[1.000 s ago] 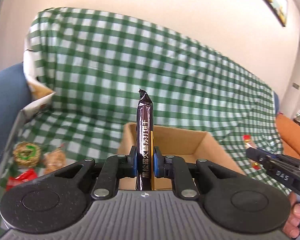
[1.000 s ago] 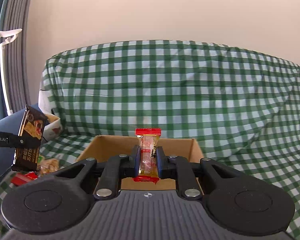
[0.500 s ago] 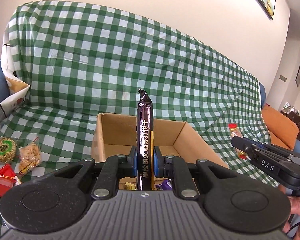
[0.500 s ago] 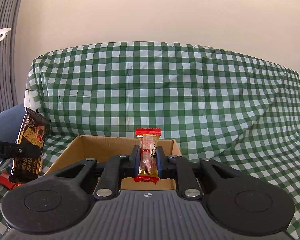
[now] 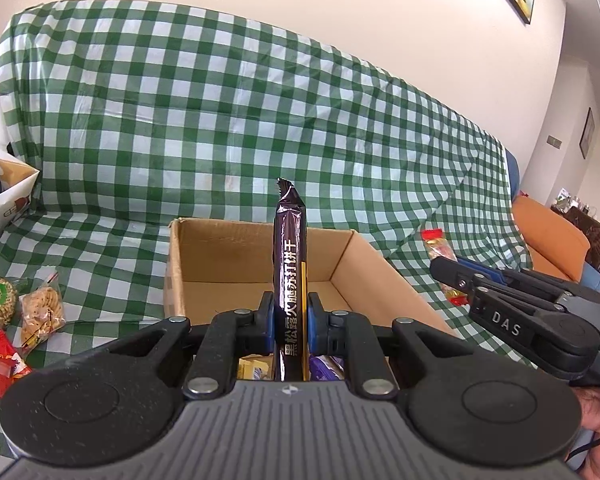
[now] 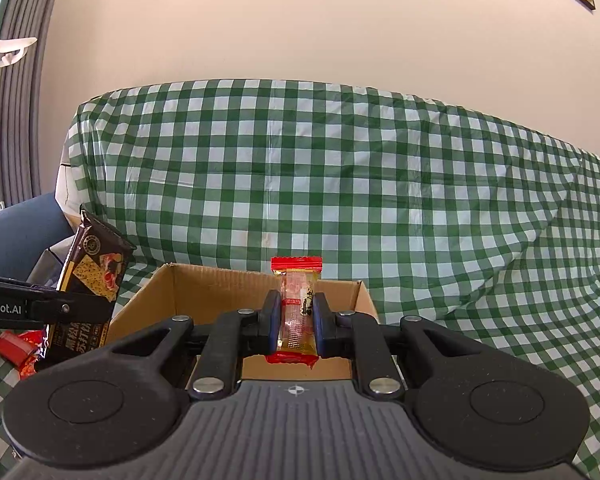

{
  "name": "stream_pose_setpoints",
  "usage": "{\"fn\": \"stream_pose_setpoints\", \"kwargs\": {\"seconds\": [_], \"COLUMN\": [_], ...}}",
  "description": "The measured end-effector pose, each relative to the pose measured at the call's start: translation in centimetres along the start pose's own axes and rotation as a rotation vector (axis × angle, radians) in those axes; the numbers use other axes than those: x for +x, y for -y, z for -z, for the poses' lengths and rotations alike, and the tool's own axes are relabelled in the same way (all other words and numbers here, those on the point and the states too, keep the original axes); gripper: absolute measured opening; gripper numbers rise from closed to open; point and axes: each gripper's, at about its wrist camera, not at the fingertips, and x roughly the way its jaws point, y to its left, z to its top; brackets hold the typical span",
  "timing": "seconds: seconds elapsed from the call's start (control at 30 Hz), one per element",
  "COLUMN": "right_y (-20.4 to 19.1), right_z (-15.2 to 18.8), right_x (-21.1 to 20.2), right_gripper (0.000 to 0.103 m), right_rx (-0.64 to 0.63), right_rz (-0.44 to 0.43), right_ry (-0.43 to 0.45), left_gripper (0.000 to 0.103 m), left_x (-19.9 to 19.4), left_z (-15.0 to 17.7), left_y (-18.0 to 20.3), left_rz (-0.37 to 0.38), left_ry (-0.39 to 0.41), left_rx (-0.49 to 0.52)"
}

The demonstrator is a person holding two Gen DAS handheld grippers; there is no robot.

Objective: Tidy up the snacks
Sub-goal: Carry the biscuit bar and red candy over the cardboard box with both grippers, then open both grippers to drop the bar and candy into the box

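Left wrist view is showing the left gripper (image 5: 291,316) clamping a dark cracker bar (image 5: 290,280) and the right gripper (image 6: 296,320) clamping a red candy (image 6: 297,312), both nearing a partly filled cardboard box (image 5: 180,256), loose snacks (image 5: 40,312) remaining outside.

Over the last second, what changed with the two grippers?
The left gripper carried its dark cracker bar in toward the cardboard box, which now lies squarely ahead of it. Nothing was taken or let go. The right gripper kept its red-ended candy clamped, facing the box.
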Motion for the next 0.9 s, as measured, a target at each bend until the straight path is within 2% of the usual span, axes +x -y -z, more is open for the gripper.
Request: {"fn": "stream_pose_setpoints", "kwargs": {"seconds": [0.9], "right_y": [-0.18], "right_z": [0.1], "right_x": [0.29], "right_gripper": [0.017], "right_rx": [-0.004], "right_rz": [0.008], "right_ry": [-0.008], "left_gripper": [0.016], "left_x": [0.08], "left_z": [0.26], "left_y": [0.55], "left_rz": [0.004], "left_ry": [0.001], "left_rx": [0.033]}}
